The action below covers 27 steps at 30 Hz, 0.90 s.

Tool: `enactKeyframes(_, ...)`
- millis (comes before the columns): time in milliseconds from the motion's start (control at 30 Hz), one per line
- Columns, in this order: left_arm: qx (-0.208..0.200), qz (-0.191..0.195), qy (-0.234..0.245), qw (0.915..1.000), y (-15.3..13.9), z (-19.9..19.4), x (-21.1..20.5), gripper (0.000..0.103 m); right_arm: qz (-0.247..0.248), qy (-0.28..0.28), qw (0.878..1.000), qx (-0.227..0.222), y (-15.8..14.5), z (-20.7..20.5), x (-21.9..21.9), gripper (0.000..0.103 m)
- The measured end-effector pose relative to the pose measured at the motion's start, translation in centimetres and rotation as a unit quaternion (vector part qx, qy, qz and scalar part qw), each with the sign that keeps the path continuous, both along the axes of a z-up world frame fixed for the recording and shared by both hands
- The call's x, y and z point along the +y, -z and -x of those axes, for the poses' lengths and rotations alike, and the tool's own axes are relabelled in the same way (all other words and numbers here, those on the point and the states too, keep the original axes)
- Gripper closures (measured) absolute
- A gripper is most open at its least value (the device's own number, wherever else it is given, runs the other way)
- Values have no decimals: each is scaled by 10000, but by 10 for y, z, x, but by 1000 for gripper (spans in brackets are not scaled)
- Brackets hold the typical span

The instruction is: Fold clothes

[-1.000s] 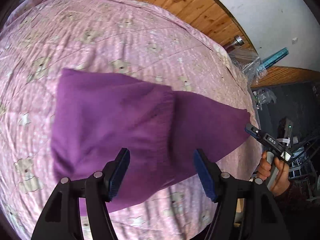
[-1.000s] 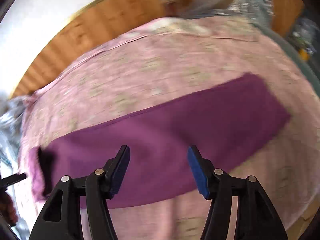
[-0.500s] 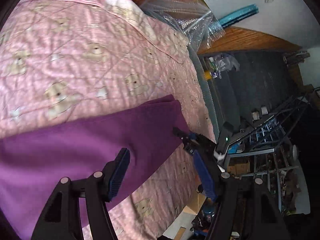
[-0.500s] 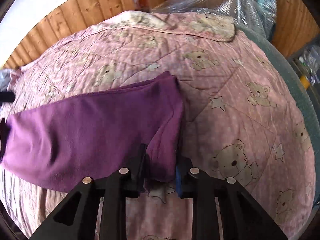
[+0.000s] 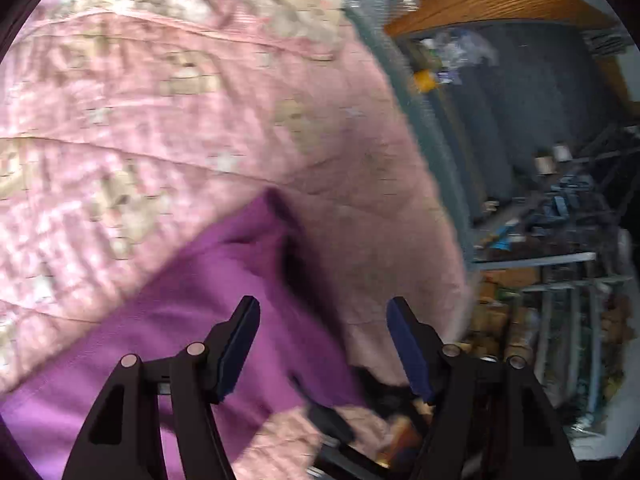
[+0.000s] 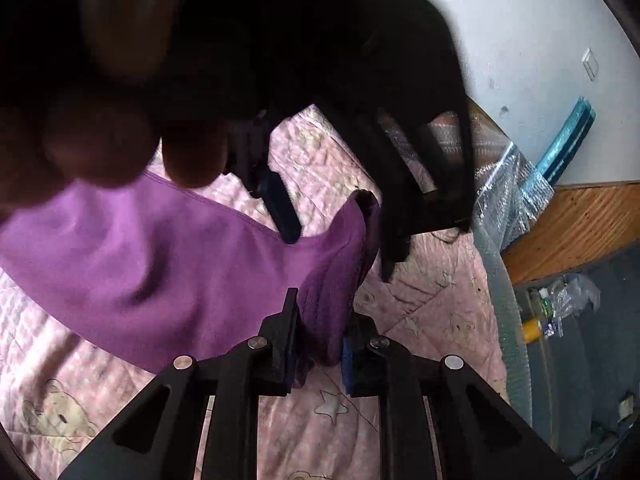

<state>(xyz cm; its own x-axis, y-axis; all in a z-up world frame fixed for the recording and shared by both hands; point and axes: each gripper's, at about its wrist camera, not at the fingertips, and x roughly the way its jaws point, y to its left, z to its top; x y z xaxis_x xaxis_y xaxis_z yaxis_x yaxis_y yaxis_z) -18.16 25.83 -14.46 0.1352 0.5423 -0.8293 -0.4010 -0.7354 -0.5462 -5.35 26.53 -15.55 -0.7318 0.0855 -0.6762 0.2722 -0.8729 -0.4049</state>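
On the pink quilt [image 6: 420, 300], the right gripper [image 6: 318, 344] is pinching a corner of the soft, limp purple garment [image 6: 168, 264], lifting it, while the left gripper [image 5: 320, 344] is hovering spread wide, gripping nothing.

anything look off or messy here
Nothing spilled or damaged. The purple garment lies on the pink quilt, one end bunched into a thick wad where the right gripper pinches it. The left gripper hangs open over the garment's end. Left view is motion-blurred.
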Motion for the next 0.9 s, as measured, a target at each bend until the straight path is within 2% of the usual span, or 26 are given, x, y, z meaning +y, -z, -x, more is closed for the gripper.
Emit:
enactKeyframes(33,2,9,-142,9999,2,0,-9,36,131,-77,9999,-1,-4,-1,-3,87)
enactKeyframes(133,-238,-503,-376,9977,5,-3,-44,37,474,-381,9981,-7,-15,-3,-18,87)
enactKeyframes(167,-274,-649,-439,9965,4,-4,-57,40,542,-537,9971,-9,-18,-5,-27,87)
enactKeyframes(200,-322,-822,-464,9950,2,-6,-71,50,562,-672,9961,-59,-18,-6,-35,87)
enactKeyframes(300,-348,-1072,-620,9917,-5,-15,-114,53,525,-1083,9923,-276,-9,-14,-62,87)
enactKeyframes(367,-459,-1162,-829,9887,-1,-21,-142,53,399,-1224,9900,-583,10,-14,-77,87)
enactKeyframes(433,-539,-1052,-1104,9868,18,-24,-158,53,433,-1262,9866,-939,32,-11,-85,76)
enactKeyframes(467,-524,-929,-1195,9871,30,-24,-161,53,495,-1242,9842,-1157,41,-10,-85,75)
enactKeyframes(533,-508,-625,-1305,9882,52,-25,-168,55,671,-1265,9791,-1443,43,-11,-81,66)
enactKeyframes(567,-511,-680,-1368,9869,55,-27,-173,57,921,-1302,9736,-1634,34,-11,-74,64)
enactKeyframes(633,-510,-763,-1413,9857,57,-27,-179,57,1779,-1245,9569,-1931,10,-7,-52,63)
enactKeyframes(700,-447,-784,-1363,9865,56,-27,-180,57,2549,-893,9426,-1964,-7,5,-29,63)
enactKeyframes(833,-417,-788,-1349,9868,51,-24,-185,57,2710,-28,9373,-2191,24,34,-14,66)
enactKeyframes(900,-415,-719,-1336,9876,49,-25,-192,57,2333,-123,9483,-2147,45,32,-23,66)
